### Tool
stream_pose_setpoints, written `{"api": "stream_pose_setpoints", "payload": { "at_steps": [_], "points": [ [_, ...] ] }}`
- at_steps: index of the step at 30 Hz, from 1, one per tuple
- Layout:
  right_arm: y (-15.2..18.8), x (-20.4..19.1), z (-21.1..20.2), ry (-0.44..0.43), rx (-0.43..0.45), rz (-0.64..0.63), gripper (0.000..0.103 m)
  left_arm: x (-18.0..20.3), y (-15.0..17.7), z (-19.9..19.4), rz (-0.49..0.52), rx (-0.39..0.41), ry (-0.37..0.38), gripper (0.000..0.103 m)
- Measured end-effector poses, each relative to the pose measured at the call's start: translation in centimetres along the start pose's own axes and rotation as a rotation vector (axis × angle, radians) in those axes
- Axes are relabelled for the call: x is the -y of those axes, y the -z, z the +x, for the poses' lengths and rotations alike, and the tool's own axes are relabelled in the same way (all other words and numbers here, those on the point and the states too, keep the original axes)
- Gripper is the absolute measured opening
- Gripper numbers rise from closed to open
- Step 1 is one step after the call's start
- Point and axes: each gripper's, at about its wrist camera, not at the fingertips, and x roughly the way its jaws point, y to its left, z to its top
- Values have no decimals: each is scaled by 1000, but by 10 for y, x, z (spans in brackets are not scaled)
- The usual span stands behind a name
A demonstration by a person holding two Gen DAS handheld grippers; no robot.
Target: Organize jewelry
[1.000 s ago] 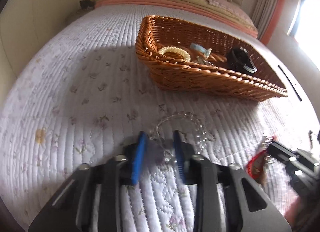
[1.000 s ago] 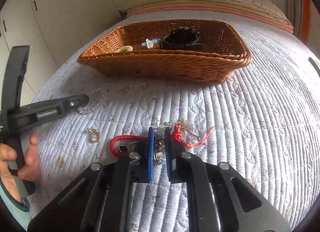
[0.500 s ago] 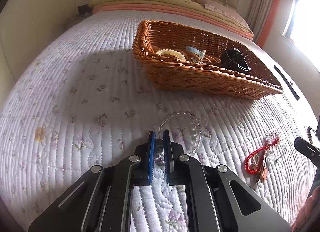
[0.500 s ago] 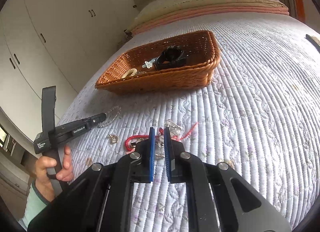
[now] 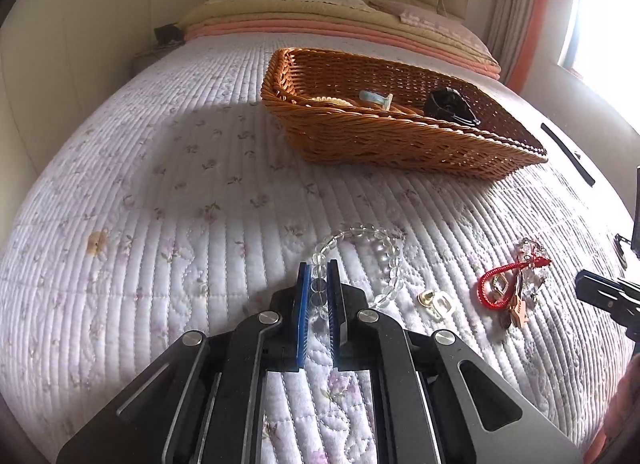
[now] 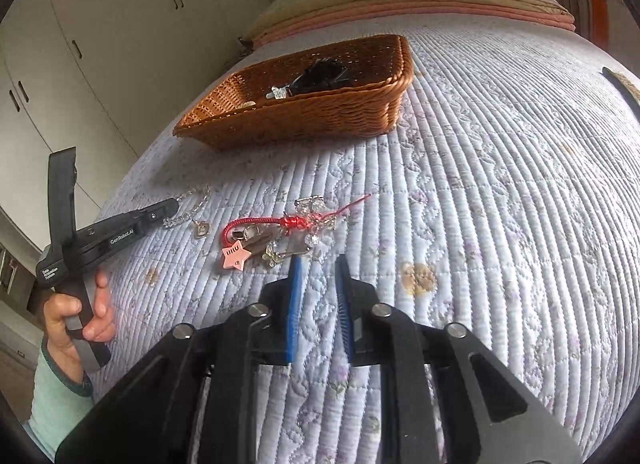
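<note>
left wrist view: the left gripper point(image 5: 319, 284) is closed on the clear bead bracelet point(image 5: 370, 254), with a few beads pinched between the blue pads point(image 5: 303, 304). the rest of the loop lies on the quilted bedspread point(image 5: 180, 204), curving ahead and to the right of the fingertips. the step in hand appears to be the pickup of this bracelet. the next move likely calls for a lift clear of the quilt, then a carry forward and to the right to the wicker basket point(image 5: 400, 144), which sits well apart up the bed and already holds a pale ring, a small light-blue item and a black item. release must occur past the basket rim. to the right of the bracelet lie a small gold-and-white charm point(image 5: 436, 301) and the red cord charm bundle point(image 5: 508, 284).

right wrist view: the right gripper point(image 6: 318, 262) is partly open and holds nothing. its fingertips sit just beside the near edge of the red cord charm bundle point(image 6: 276, 236), whose pink star tag point(image 6: 235, 254) lies to the left of the left pad. this bundle is the probable next pickup for this gripper.
</note>
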Motion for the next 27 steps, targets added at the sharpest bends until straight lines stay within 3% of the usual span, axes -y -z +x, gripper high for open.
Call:
{"api": "stream_pose_setpoints", "payload": {
  "at_steps": [1, 5, 9, 10, 11, 12, 21, 27],
  "points": [
    [-3, -1, 6, 8, -10, -3, 31, -1, 0, 0, -1, 1, 2, 6],
    [-12, -1, 26, -7, -44, 4, 31, -2, 2, 0, -2, 4, 8, 6],
    [-21, -10, 41, 34, -61, -34, 31, 1, 2, 0, 14, 7, -7, 6],
    [-22, -15, 45, 59, -68, -58, 28, 2, 3, 0, 19, 8, -11, 6],
    [-23, -20, 47, 97, -68, -88, 12, 2, 3, 0, 21, 9, -12, 6],
    [-22, -26, 47, 129, -71, -127, 8, 2, 3, 0, 21, 10, -11, 6],
    [-18, -41, -31, 58, 84, -145, 8, 0, 3, 1, 15, 12, -4, 6],
    [-21, -31, -54, -26, 101, -93, 8, 0, 3, 1, 20, 12, -5, 6]
  ]
}}
